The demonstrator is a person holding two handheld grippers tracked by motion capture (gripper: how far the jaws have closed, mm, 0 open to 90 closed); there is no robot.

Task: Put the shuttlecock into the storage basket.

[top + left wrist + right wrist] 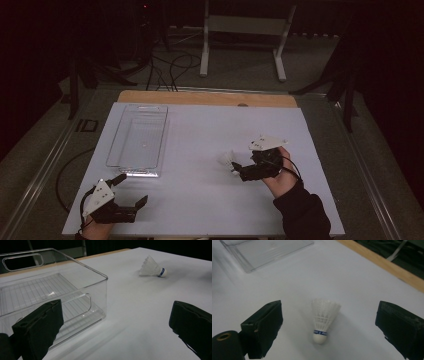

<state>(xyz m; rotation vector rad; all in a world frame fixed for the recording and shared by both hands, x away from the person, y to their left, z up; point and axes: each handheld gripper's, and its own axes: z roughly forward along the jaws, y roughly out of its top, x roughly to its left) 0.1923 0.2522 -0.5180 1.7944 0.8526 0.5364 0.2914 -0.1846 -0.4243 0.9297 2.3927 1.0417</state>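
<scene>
A white shuttlecock with a blue band lies on its side on the white tabletop. In the right gripper view the shuttlecock lies between the jaws, cork toward the camera. My right gripper is open, its jaws on either side of it without touching. An empty clear plastic bin stands at the left of the table. My left gripper is open with nothing in it, just in front of the bin's near corner. From there the shuttlecock lies farther off to the right.
A wooden strip runs along the table's far edge. Behind the table there are a white metal frame, cables on the floor and dark stands. The bin lies beyond the shuttlecock in the right gripper view.
</scene>
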